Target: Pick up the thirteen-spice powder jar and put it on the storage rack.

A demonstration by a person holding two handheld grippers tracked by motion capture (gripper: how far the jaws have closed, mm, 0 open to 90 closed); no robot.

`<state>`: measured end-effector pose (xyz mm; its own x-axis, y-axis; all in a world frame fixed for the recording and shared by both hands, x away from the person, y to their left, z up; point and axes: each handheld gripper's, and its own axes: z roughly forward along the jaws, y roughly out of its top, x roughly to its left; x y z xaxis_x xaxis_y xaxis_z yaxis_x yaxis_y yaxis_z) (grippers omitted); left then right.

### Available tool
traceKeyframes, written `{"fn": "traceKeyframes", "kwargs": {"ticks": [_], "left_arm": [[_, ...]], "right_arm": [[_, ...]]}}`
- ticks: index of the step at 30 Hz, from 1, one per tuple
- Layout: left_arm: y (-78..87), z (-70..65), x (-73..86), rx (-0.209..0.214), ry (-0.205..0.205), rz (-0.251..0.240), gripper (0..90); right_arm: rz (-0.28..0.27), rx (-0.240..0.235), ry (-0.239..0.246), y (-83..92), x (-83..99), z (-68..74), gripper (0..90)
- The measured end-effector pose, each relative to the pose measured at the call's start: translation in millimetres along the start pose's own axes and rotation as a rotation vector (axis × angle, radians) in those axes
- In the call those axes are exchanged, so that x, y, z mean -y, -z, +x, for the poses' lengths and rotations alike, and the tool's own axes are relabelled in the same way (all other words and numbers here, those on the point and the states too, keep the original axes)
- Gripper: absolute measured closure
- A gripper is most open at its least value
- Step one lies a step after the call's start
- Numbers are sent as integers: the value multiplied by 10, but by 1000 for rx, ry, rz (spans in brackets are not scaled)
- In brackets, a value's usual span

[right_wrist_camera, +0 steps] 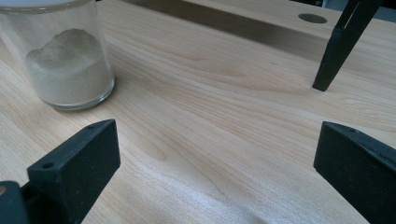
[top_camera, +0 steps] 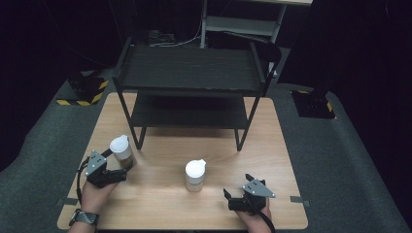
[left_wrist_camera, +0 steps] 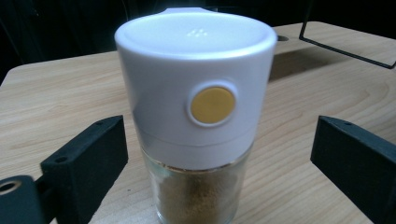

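Jaws on the left gripper [left_wrist_camera: 219,154] stand spread to either side of the brown-powder shaker [left_wrist_camera: 196,116], and from the left gripper view I read bare wood between each pad and the glass, so nothing is pinched yet. That shaker stands upright on the table [left_wrist_camera: 60,98], white cap on top with a round yellow button facing me, brown powder in the glass below. I would close on the glass just under the cap seam, squarely, keeping both pads level so the jar does not tip as they meet it, and I'd avoid pressing that button

From the right gripper view, its jaws are spread wide too, with plain tabletop between them. The pale-powder shaker [right_wrist_camera: 65,60] sits up and to the left of them, apart from both pads, and a black rack leg [right_wrist_camera: 338,46] stands farther off to the right. I'd leave the right gripper [right_wrist_camera: 217,158] resting where it is, clear of the left one's path

Up in the high view, the left gripper [top_camera: 114,167] lies just beside the brown-powder shaker [top_camera: 121,151] near the table's left edge, close to a leg of the black two-shelf rack [top_camera: 192,73]. Lifting, I'd go straight up first, then mind that leg. The pale-powder shaker [top_camera: 195,174] stands mid-table; the right gripper [top_camera: 238,187] is near it, not touching
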<state>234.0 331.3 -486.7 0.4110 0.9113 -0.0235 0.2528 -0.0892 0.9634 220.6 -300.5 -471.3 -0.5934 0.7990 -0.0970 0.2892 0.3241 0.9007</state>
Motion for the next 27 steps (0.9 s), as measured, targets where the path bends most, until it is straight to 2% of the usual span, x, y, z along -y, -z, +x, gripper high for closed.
{"fn": "traceKeyframes", "kwargs": {"ticks": [5, 11, 17, 22, 27], "left_arm": [[-46, 50, -1, -1, 20, -4, 90], [-105, 75, -30, -3, 8, 5, 143], [-131, 89, -14, -1, 12, -2, 255], [-127, 90, 11, -2, 9, -15, 298], [-122, 105, 16, 0, 6, -18, 300]], "right_arm": [[-2, 0, 0, 2, 4, 0, 0], [-2, 1, 0, 2, 3, 0, 0], [-2, 1, 1, 2, 3, 2, 0], [-6, 5, 0, 7, 11, 9, 0], [-4, 4, -5, 5, 8, 3, 0]]}}
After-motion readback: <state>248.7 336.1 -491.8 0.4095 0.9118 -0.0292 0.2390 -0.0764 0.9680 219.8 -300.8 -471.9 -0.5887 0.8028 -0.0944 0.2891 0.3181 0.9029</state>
